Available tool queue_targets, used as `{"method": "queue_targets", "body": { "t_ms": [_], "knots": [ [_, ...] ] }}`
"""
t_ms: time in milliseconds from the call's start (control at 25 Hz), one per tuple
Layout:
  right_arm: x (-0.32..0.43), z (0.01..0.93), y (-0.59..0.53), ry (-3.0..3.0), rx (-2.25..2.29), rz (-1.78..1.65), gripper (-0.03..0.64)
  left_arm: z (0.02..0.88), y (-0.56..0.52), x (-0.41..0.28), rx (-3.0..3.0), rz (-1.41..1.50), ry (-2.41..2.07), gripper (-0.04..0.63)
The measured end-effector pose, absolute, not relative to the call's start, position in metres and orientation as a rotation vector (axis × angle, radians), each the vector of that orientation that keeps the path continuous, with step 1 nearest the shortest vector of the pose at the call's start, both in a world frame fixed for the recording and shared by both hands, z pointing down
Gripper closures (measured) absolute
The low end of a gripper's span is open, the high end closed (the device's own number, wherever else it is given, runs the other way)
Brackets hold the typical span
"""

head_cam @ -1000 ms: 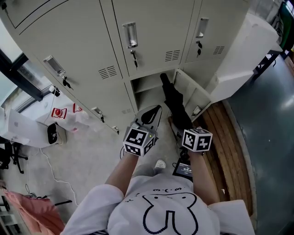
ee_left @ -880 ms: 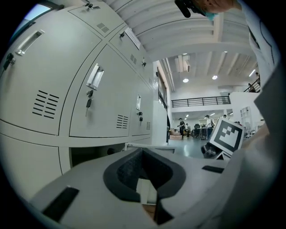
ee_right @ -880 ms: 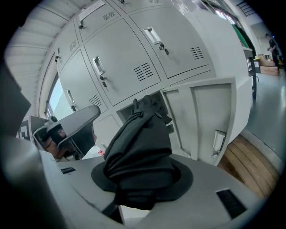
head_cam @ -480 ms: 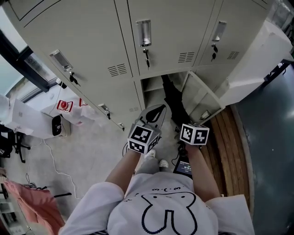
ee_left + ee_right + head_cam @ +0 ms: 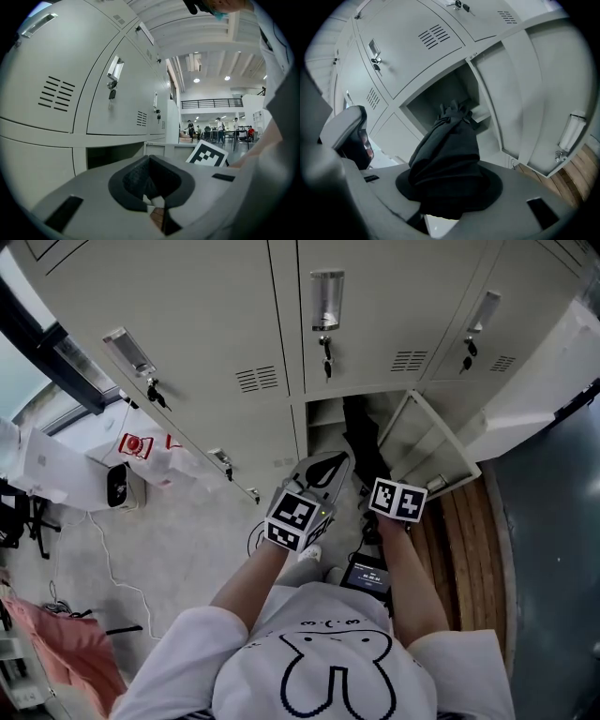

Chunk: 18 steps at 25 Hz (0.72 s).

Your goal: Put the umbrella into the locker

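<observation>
**A:** so what are the two claws doing rn?

**B:** the left gripper (image 5: 152, 180) is pressed closed on nothing, sitting just beside the other one. The right gripper (image 5: 449, 185) is clamped round the near end of the folded black umbrella (image 5: 447, 145).

**A:** and where's the umbrella, in yet?

**B:** partway. It angles away from the jaws, and its far end pokes into the open bottom locker (image 5: 440, 91). The door (image 5: 525, 93) is swung out on the right.

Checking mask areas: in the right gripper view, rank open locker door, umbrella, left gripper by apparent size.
1. Open locker door
2. Umbrella, a close second; being nearest, it looks bigger than it is
3. Left gripper
</observation>
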State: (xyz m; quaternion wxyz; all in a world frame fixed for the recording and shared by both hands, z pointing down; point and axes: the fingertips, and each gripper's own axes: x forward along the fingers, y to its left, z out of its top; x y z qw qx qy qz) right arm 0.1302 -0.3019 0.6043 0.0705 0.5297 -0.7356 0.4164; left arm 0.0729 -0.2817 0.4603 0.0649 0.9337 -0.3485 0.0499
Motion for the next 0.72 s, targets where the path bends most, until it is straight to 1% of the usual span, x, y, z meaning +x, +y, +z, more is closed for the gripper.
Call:
{"method": "queue_targets", "body": {
  "t_ms": [360,720],
  "knots": [
    [0.116,0.638,-0.349,-2.205,1.585,1.253,0.443,0.473,-0.301,0.07,2.844,0.151,-1.01,0.594],
    [0.11,0.647,-0.39,-2.113,1.562,1.211,0.442,0.485,-0.316,0.064,2.805,0.158,-1.001,0.594]
  ]
}}
